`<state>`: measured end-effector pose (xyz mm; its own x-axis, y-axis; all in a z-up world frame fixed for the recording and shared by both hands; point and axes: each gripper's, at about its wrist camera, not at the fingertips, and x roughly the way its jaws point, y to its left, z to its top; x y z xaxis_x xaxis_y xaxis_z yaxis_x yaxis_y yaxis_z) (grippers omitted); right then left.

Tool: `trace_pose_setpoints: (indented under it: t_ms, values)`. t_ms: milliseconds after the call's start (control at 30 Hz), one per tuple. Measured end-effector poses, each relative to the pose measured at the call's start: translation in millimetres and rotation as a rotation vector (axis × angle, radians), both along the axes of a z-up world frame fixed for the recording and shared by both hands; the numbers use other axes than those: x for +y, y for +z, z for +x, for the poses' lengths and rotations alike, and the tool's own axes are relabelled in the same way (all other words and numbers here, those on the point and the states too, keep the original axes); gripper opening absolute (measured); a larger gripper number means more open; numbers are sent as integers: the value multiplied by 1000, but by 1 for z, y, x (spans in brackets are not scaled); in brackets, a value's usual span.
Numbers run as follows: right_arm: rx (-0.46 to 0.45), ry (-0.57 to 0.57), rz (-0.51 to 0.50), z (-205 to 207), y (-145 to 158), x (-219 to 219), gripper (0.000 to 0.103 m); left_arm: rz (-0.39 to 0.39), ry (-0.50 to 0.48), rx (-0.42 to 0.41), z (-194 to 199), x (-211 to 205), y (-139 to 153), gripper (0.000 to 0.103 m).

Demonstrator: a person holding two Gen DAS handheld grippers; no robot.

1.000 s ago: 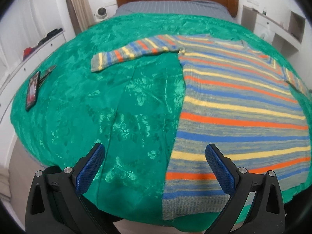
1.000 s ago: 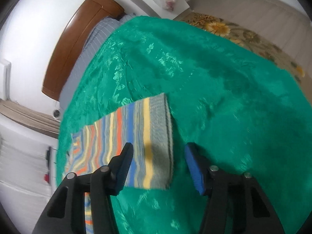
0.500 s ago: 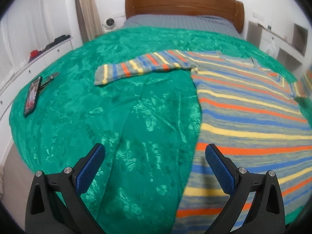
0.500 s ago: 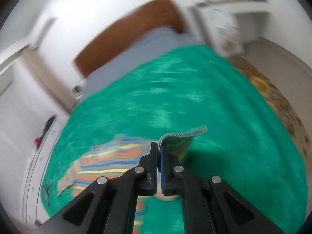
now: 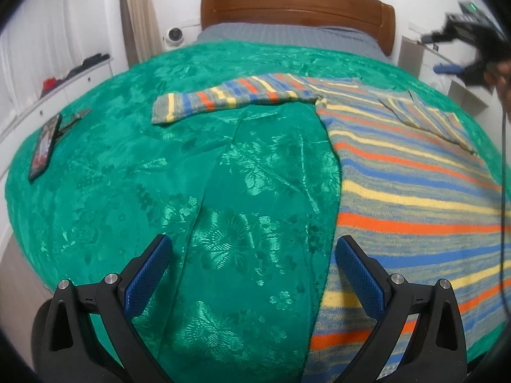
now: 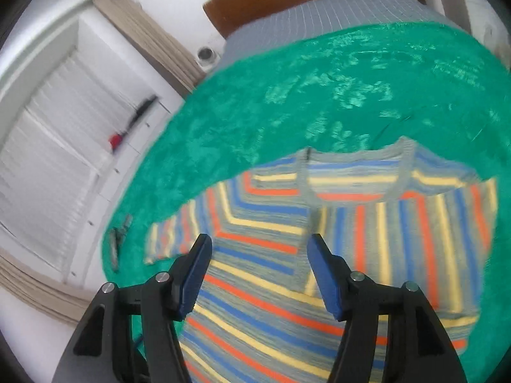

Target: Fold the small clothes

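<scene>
Two grippers hover empty above a bed: the left gripper [image 5: 255, 271] gapes wide, the right gripper [image 6: 258, 274] is opening, over a striped sweater [image 6: 287, 287] on the green bedspread [image 5: 159, 191], one sleeve seemingly folded across it.

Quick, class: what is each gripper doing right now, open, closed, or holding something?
Left gripper: open, holding nothing.
Right gripper: jaws opening, nothing between them, above the striped sweater.

open bedspread [image 5: 134, 172] — phone [image 5: 44, 146] aside
</scene>
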<state>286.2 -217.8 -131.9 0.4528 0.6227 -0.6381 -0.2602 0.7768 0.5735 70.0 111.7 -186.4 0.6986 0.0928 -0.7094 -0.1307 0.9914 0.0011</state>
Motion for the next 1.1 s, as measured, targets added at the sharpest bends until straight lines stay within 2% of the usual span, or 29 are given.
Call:
trace_pose_setpoints:
  t_ms: [67, 167, 300, 467, 633, 767, 900, 1100]
  values:
    - [-3, -24, -21, -7, -5, -10, 63, -22, 11, 0, 1, 4, 0, 102]
    - [-39, -68, -130, -30, -12, -37, 68, -48, 19, 7, 3, 7, -1, 102]
    - [-71, -182, -313, -76, -39, -87, 68, -54, 16, 2, 2, 6, -1, 102]
    - [-56, -303, -395, -125, -72, -148, 68, -40, 2, 6, 2, 1, -2, 102]
    - [-104, -450, -480, -164, -87, -191, 68, -34, -6, 19, 4, -4, -6, 102]
    - [-104, -518, -482, -175, -103, -205, 70, -25, -4, 19, 2, -4, -6, 102]
    - [-98, -535, -475, -178, -119, -208, 70, -21, 4, 32, 3, -3, -9, 102]
    - [-124, -545, -408, -177, -136, -214, 81, -25, 8, 35, 3, -2, -11, 102]
